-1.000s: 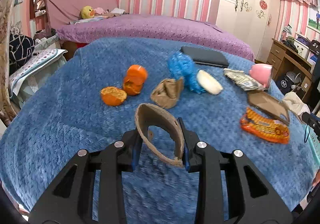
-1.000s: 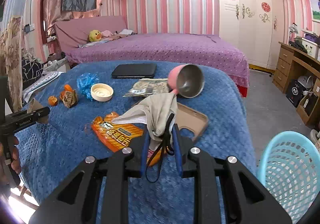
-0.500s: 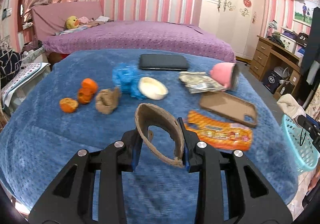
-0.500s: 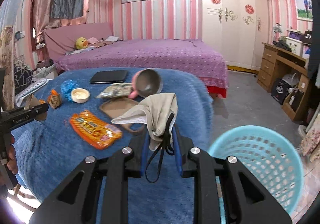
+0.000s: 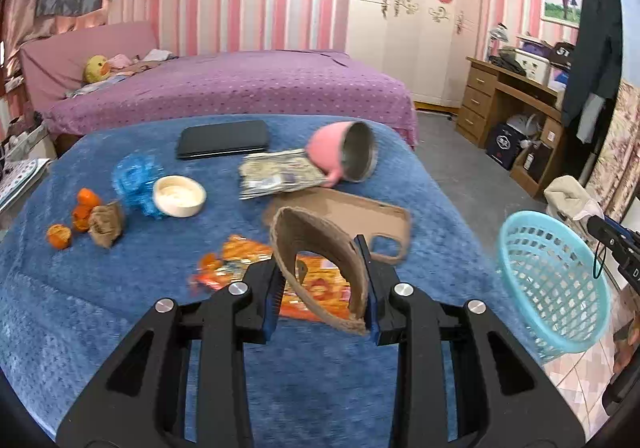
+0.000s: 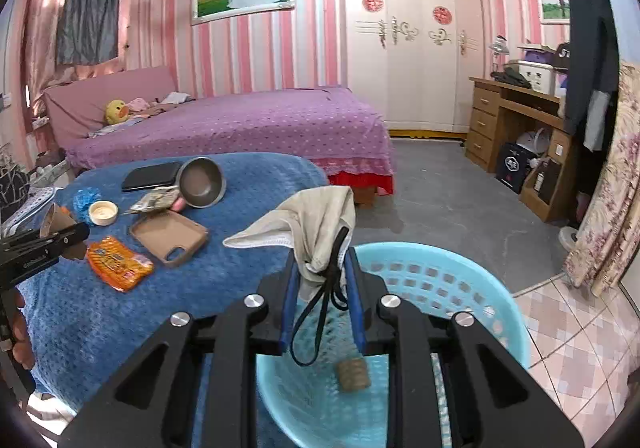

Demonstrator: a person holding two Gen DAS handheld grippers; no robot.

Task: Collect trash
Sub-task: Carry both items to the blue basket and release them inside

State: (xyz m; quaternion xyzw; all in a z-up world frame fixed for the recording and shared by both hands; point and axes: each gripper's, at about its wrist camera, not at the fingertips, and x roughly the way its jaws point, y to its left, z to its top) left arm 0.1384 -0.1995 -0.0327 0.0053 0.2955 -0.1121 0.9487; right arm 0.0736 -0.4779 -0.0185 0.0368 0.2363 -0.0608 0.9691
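Over the turquoise basket (image 6: pixel 460 288), near its rim on the bench side, the right gripper (image 6: pixel 322 300) is clamped on a crumpled beige mask (image 6: pixel 316 224), whose black ear loops (image 6: pixel 320 320) dangle between the pads into the basket mouth. One brown lump of trash (image 6: pixel 352 374) already lies on the basket floor. Beside the basket, over the blue-covered bench (image 5: pixel 120 288), the left gripper (image 5: pixel 320 288) is closed on a curved brown cardboard strip (image 5: pixel 320 248); in the left wrist view the basket (image 5: pixel 552 284) sits off the bench edge, well apart from that strip. Judgement: step in hand is the drop, mask first. To do it well, carry the right gripper further toward the basket centre before letting go (the mask's wide flap points back toward the bench and could catch the rim or fall outside). Release should be full, since a loop might snag on a pad; a small shake may be needed. The left gripper should wait clear of the basket until the right has withdrawn, then bring the strip above the opening, not the rim, as the light basket could tip if knocked. Left on the bench, away from the basket: orange snack wrapper (image 5: pixel 280 276), silvery wrapper (image 5: pixel 280 173), orange peel (image 5: pixel 80 207), blue wad (image 5: pixel 136 179). Whether the tan phone case (image 5: pixel 360 211) counts as trash I cannot tell.
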